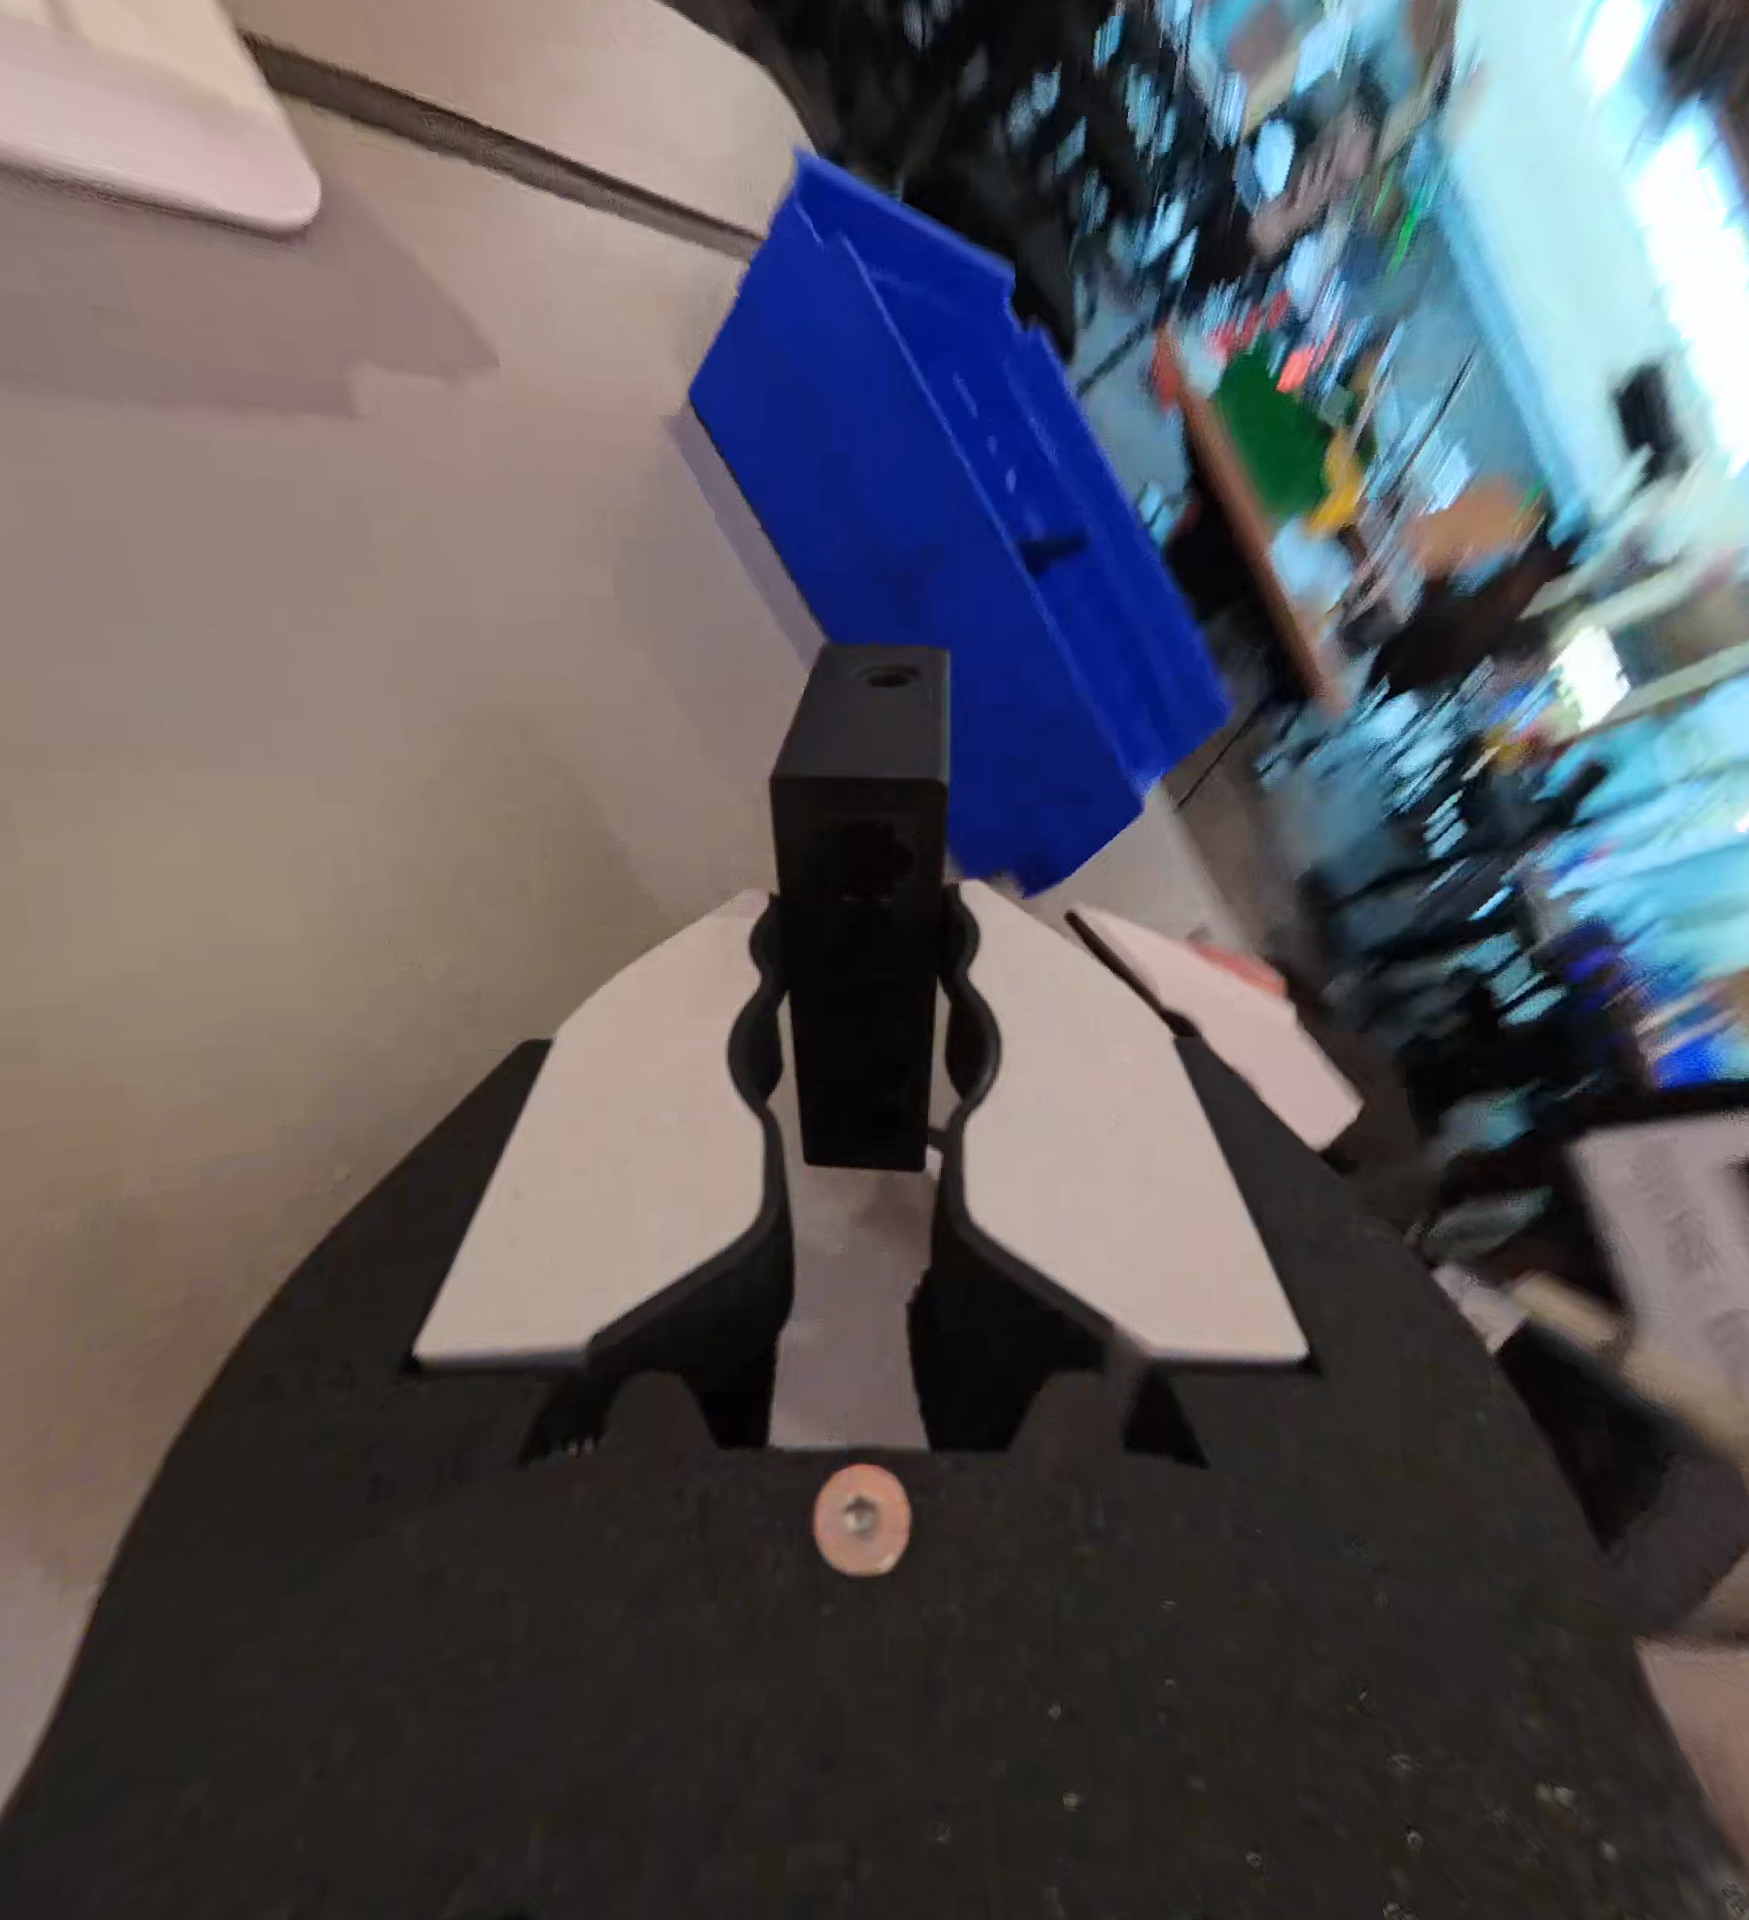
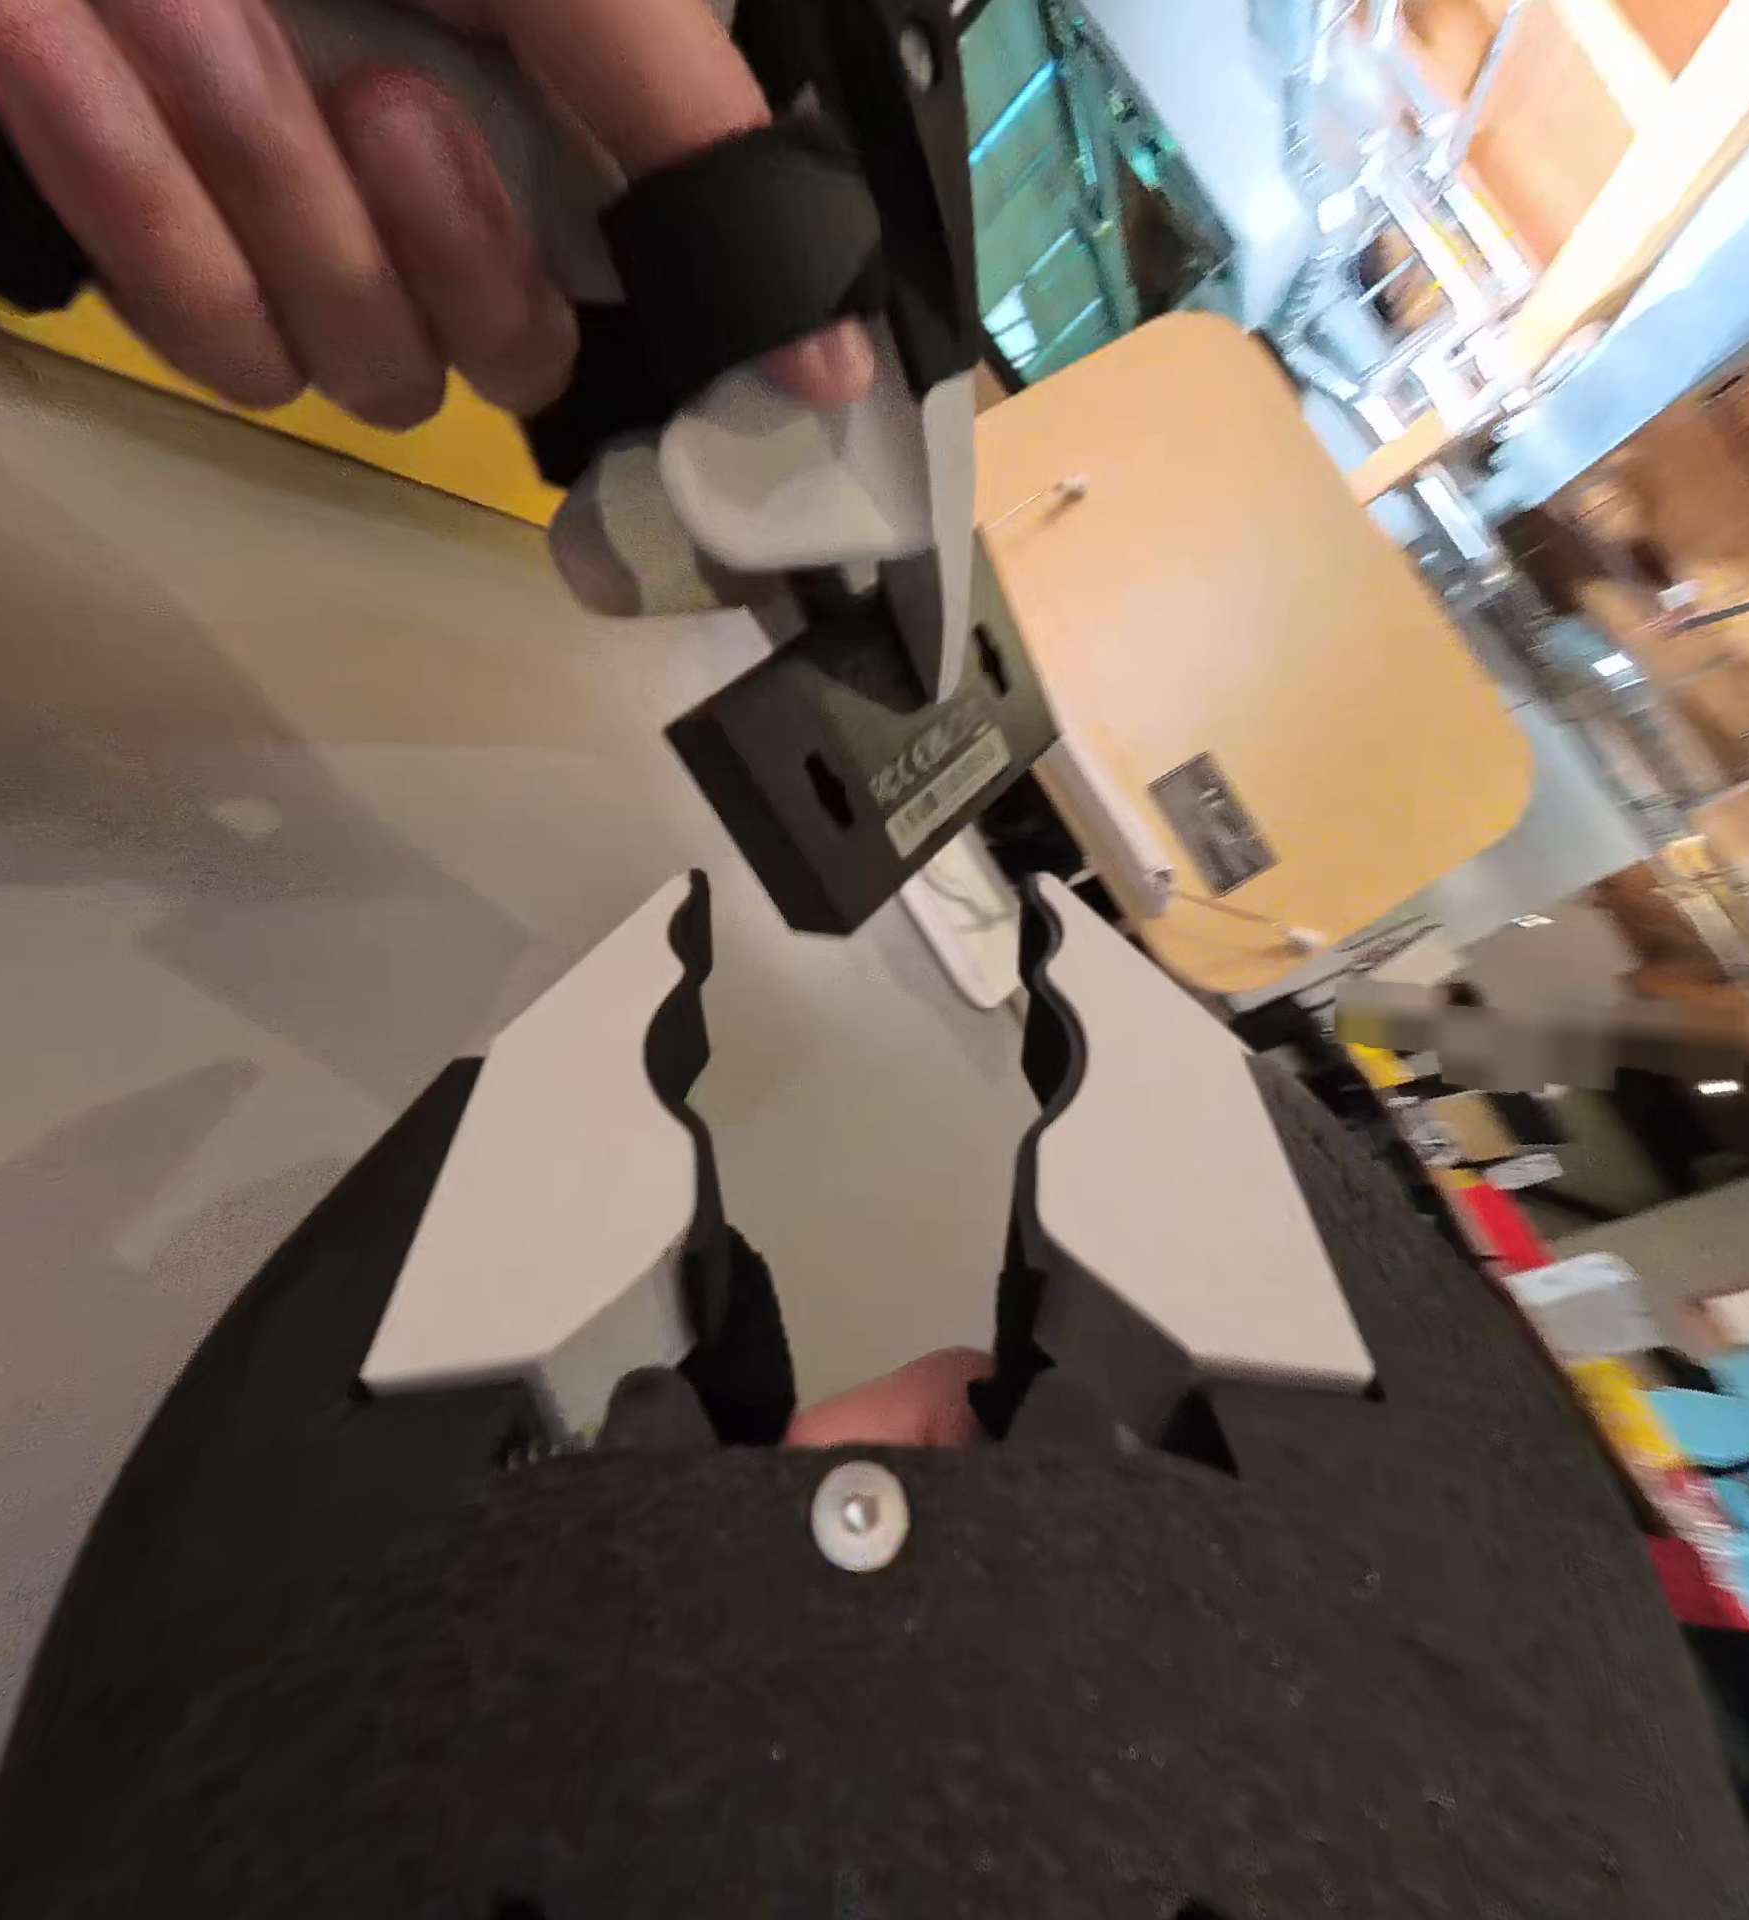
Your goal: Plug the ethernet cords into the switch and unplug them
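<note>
Clamped end-on in the left gripper (image 1: 857,1023) above the desk (image 1: 226,727), the black switch (image 1: 865,935) could twist loose when the empty, spread right gripper (image 2: 865,914) pushes cords in.

A: What is in front of the left gripper (image 1: 857,997)?

B: The black switch (image 1: 859,914) fills the space between its fingers, and a blue bin (image 1: 937,582) sits close behind. Bare table (image 1: 309,675) opens to the left.

A: And the right gripper (image 2: 862,935)?

B: Its jaws gape with nothing between them. The switch (image 2: 854,790), held by the other gripper, hangs just beyond the tips, and a tan chair (image 2: 1234,665) stands behind it.
</note>
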The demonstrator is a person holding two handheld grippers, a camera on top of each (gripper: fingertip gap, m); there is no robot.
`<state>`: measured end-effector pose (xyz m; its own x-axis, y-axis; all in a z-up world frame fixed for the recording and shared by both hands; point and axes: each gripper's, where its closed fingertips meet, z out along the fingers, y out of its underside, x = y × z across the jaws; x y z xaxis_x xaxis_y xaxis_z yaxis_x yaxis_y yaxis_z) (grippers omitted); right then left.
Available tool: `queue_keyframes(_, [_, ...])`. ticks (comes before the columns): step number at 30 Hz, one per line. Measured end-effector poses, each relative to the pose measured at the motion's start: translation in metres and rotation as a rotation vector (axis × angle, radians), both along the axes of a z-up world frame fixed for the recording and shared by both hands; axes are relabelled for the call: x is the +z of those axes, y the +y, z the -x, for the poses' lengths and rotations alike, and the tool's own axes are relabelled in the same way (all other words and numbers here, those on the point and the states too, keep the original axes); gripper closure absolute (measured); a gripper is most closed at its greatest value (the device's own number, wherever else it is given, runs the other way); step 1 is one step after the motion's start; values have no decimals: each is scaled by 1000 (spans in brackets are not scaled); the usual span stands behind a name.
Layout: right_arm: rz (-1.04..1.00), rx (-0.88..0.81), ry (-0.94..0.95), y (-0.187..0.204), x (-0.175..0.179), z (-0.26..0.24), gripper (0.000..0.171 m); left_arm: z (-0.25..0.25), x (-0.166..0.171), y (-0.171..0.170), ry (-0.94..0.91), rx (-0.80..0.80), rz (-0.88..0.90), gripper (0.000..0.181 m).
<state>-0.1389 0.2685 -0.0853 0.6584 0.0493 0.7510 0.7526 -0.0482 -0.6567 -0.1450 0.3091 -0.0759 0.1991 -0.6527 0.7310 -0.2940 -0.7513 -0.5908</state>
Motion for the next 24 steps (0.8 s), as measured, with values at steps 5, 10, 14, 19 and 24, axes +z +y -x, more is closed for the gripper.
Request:
queue_keyframes(5, [-41, -49, -235, 11, -5, 7, 113, 0, -9, -4, -133, 176, 329, 154])
queue_keyframes(10, [-81, -52, -397, 20, -10, 13, 113, 2, -1, -9, -182, 188, 464, 154])
queue_keyframes(14, [-156, -91, -469, 27, 3, 8, 126, 3, 2, -18, -190, 182, 521, 154])
queue_keyframes(19, [-156, -9, -437, 33, 7, 6, 145, 6, 0, -21, -140, 119, 403, 153])
queue_keyframes(24, [-26, 29, -262, 65, -6, -29, 145, 44, 25, -7, -65, 104, -23, 132])
